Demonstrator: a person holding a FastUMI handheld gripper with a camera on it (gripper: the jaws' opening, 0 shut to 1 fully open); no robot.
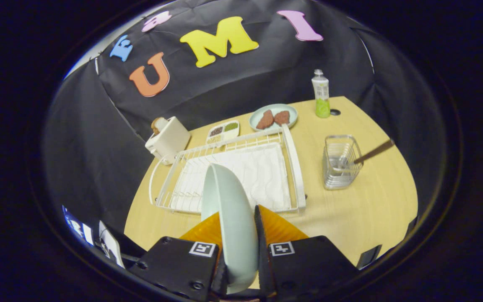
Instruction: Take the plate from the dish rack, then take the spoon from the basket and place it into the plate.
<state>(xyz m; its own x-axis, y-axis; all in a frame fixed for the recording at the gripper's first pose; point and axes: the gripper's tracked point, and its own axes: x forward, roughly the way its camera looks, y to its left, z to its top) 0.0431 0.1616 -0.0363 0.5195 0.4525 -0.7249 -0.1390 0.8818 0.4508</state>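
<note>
You had the gripper (237, 235) clamped on the plate (229, 214) edge-on, held above the dish rack (296, 167), so I figured that thin rim grip could've slipped.

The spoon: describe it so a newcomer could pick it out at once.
Find the white dish rack on the wooden table. Beside it, beyond the gripper shut on the plate, stands a wire basket. The spoon is the only thing leaning out of it.
</note>
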